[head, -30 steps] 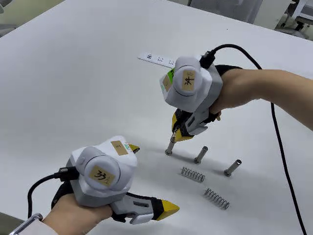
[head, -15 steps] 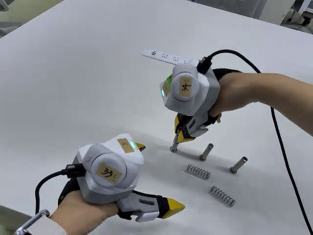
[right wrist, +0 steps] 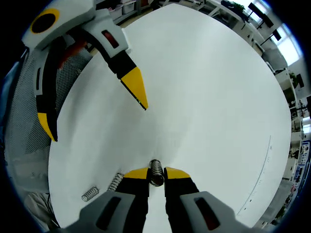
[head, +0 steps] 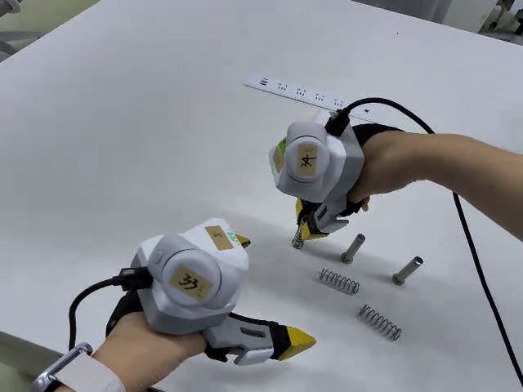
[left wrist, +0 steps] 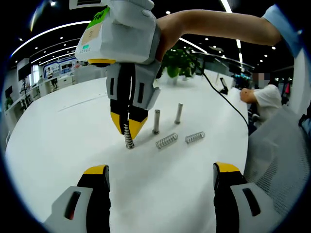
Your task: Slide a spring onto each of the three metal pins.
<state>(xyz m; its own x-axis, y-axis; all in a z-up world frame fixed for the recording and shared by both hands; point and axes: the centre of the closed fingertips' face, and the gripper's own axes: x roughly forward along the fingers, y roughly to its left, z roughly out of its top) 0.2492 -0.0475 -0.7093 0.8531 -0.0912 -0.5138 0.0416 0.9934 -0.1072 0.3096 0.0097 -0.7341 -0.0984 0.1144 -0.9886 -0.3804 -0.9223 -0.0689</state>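
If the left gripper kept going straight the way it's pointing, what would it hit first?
Likely the nearer loose spring, lying almost dead ahead of the open left gripper, with a bare pin standing just behind it. If the gripper tilts down, the table comes first; depth is unclear.

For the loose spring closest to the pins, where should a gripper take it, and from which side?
Probably across its coils near one end, from above: the spring lies flat on the table, and a free end can slip over a pin.
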